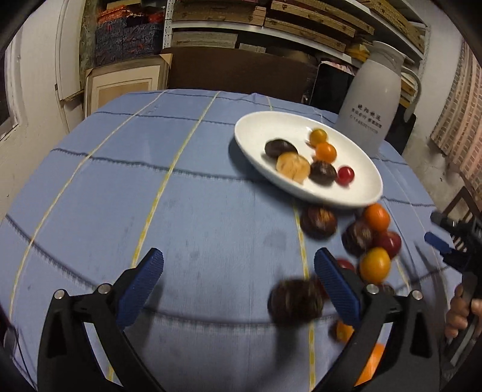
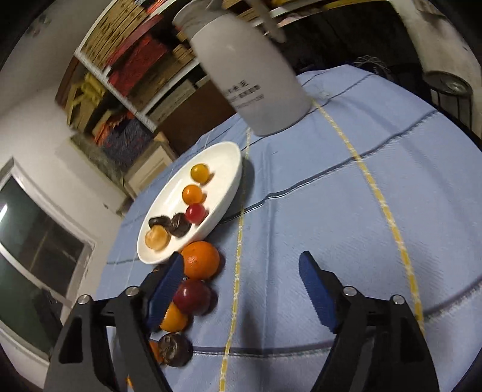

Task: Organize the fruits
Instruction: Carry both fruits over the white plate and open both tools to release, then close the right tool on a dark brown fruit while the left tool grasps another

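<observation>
While both grippers, left gripper (image 1: pixel 238 271) and right gripper (image 2: pixel 241 289), hang empty with fingers spread, centre one loose fruit (image 2: pixel 192 297) squarely before pinching, then carry it to the plate (image 2: pixel 232 156).

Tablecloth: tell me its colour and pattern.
The tablecloth is light blue with a grid of yellow and dark blue lines, clearest in the right wrist view.

Looks like a storeroom or back room of a home or small shop, used as an eating spot. Metal shelving (image 1: pixel 301 27) crammed with flat wooden cases and patterned fabric boxes (image 1: pixel 126 39); framed boards (image 1: pixel 123 87) leaning on a white wall; a table under a blue checked tablecloth (image 1: pixel 180 187), with a grey thermos jug (image 1: pixel 373 93) on it.
</observation>
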Demonstrator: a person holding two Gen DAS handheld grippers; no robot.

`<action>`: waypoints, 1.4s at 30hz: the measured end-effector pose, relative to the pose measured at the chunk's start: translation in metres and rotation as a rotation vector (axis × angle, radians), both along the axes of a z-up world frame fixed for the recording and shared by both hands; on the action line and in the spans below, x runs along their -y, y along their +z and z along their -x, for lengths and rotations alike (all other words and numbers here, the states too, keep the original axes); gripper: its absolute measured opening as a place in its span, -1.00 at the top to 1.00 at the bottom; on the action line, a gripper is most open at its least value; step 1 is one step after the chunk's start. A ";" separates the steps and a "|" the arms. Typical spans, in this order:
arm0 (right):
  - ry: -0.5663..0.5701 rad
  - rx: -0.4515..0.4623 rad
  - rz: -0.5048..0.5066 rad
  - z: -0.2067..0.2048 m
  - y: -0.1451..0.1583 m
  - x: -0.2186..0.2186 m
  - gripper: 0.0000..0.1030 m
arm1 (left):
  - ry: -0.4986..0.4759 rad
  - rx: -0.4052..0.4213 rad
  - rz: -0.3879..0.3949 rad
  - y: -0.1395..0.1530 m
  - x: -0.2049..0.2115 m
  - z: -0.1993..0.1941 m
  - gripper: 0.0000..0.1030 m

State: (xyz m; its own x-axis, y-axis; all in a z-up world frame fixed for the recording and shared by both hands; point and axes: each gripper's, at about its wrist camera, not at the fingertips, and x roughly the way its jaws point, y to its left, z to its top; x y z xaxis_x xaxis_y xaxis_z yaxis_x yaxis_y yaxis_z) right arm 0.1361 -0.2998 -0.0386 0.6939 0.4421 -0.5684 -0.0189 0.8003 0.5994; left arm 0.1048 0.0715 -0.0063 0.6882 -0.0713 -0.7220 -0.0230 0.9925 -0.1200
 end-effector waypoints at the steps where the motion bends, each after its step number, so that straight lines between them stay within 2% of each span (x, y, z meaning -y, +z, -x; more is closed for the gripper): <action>1: -0.004 0.001 0.001 0.003 0.000 0.001 -0.57 | -0.006 -0.001 -0.008 -0.001 0.002 0.004 -0.91; 3: -0.001 -0.004 0.001 0.006 -0.002 0.001 -0.57 | -0.024 -0.005 -0.031 -0.003 0.007 0.013 -0.91; 8: 0.043 -0.013 0.043 0.006 -0.002 -0.012 -0.58 | -0.074 -0.012 -0.156 -0.010 0.029 0.022 -0.91; 13: 0.057 -0.006 0.053 0.006 0.002 -0.017 -0.59 | -0.123 -0.062 -0.223 -0.023 0.043 0.017 -0.91; 17: 0.068 0.004 0.075 0.008 0.002 -0.021 -0.59 | -0.114 -0.073 -0.202 -0.025 0.033 0.008 -0.92; 20: 0.079 0.025 0.104 0.012 0.004 -0.025 -0.59 | -0.056 -0.067 -0.220 -0.025 0.021 0.002 -0.92; 22: 0.094 0.035 0.120 0.016 0.005 -0.030 -0.59 | -0.031 -0.073 -0.199 -0.025 0.013 0.001 -0.92; 24: 0.126 0.051 0.140 0.023 0.006 -0.037 -0.59 | -0.029 -0.081 -0.180 -0.026 0.011 0.000 -0.92; 28: 0.243 0.127 0.259 0.048 0.010 -0.071 -0.59 | -0.045 -0.126 -0.228 -0.033 0.020 -0.005 -0.92; 30: 0.294 0.162 0.324 0.058 0.011 -0.089 -0.50 | -0.047 -0.125 -0.234 -0.032 0.021 -0.003 -0.92; 32: 0.347 0.186 0.388 0.065 0.011 -0.106 -0.25 | -0.046 -0.130 -0.220 -0.033 0.019 -0.003 -0.92; 35: 0.396 0.196 0.456 0.069 0.010 -0.123 0.03 | -0.040 -0.151 -0.156 -0.035 0.011 -0.005 -0.92; 42: 0.433 0.202 0.497 0.075 0.008 -0.132 0.08 | -0.037 -0.152 -0.150 -0.037 0.010 -0.005 -0.92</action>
